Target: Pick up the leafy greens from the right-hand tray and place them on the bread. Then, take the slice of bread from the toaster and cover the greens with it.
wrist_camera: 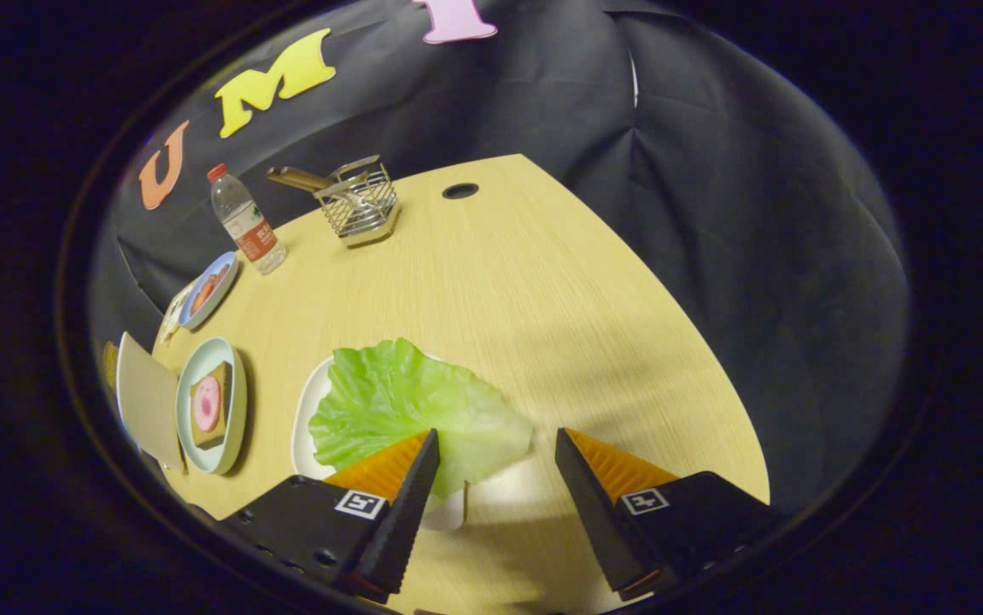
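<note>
1. Green lettuce leaf (406, 410) lies on a white tray (307, 427), just ahead of the hand-held gripper (495, 444), whose fingers are spread apart, holding nothing.
2. Bread (209, 404) sits on a plate (231, 418) beside the tray.
3. Bottle (245, 220) label is unreadable.

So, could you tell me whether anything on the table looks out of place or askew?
Only slightly: the lettuce leaf sprawls past the rim of its white tray, one edge hanging over the table. The open tongs hover above it, one finger over the leaf. Nothing looks spilled or damaged.
</note>
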Motion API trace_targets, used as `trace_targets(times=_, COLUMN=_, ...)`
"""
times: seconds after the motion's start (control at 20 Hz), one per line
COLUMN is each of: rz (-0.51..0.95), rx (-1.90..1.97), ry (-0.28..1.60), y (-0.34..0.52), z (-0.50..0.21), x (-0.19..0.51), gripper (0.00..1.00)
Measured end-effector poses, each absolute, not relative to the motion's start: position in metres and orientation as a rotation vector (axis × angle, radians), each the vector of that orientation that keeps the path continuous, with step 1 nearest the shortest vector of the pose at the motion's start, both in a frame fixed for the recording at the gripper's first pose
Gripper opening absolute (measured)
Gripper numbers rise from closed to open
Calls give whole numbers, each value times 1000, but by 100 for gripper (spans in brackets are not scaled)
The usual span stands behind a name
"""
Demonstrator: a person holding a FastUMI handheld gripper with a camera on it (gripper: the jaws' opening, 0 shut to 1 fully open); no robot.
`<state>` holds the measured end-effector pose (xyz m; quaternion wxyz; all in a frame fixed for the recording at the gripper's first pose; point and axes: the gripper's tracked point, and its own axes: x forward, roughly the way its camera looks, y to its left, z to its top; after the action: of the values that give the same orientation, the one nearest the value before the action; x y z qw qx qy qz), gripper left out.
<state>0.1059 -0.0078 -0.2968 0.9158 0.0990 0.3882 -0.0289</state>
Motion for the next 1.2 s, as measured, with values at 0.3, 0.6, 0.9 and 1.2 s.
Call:
trace_targets(times=0.3, rz=-66, rx=129, ry=818, y=-13, z=-291, x=127, gripper=50)
trace_targets(times=0.6, rz=-100, rx=61, ry=823, y=-15, z=-285, x=128, gripper=9)
trace_targets(times=0.9, rz=-96, rx=-4, ry=756, y=-8, z=-259, x=124, gripper=0)
trace_targets(times=1.2, rz=-66, rx=-10, ry=672, y=21, z=-210, x=109, gripper=0)
